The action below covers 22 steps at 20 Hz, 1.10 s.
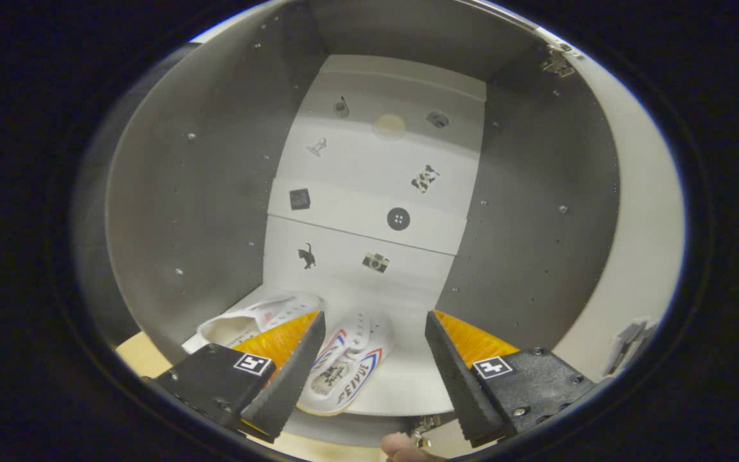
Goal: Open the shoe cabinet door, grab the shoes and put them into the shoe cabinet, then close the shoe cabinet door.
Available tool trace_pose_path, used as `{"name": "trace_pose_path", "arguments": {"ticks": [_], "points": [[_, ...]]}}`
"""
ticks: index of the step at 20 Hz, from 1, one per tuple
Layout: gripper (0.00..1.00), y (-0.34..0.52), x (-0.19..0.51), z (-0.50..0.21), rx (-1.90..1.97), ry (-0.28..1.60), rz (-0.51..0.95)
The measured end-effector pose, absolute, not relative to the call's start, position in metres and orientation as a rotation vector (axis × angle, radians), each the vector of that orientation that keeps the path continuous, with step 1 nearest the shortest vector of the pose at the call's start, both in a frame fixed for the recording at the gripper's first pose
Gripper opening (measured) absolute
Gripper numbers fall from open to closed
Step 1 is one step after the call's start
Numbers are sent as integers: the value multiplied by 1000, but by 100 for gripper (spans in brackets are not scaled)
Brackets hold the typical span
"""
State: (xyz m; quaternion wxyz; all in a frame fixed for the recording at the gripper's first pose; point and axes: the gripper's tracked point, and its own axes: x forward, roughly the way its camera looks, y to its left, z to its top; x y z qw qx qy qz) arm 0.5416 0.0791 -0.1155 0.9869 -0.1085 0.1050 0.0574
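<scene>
I look into the open shoe cabinet [203, 192], grey inside with a white back panel carrying small stickers. Two white shoes lie on its white bottom shelf [401, 378]. One shoe [350, 366], with red and blue stripes, lies between my fingers, close to the left one. The other shoe [260, 317] lies to its left, partly hidden behind my left finger. My gripper [376, 327] is open just in front of the shelf, and neither finger presses on a shoe. The cabinet door [645, 212] stands swung open on the right, with a hinge at its top.
The cabinet's side walls close in left and right of my fingers. A strip of light wooden floor [145, 356] shows below the cabinet at the left. A fingertip of a person's hand [401, 447] shows under the gripper. A small metal handle [629, 343] sits on the door.
</scene>
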Motion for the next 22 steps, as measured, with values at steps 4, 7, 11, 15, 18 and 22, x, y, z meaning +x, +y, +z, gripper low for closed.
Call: {"name": "trace_pose_path", "arguments": {"ticks": [4,7,11,15,18,22], "points": [[99,87,468,-89,-125,170,148],[100,84,403,-71,-85,138,154],[100,66,313,-54,-48,147,136],[100,51,238,-27,-27,166,183],[100,36,195,-1,-8,153,231],[100,-2,149,21,-14,123,237]]}}
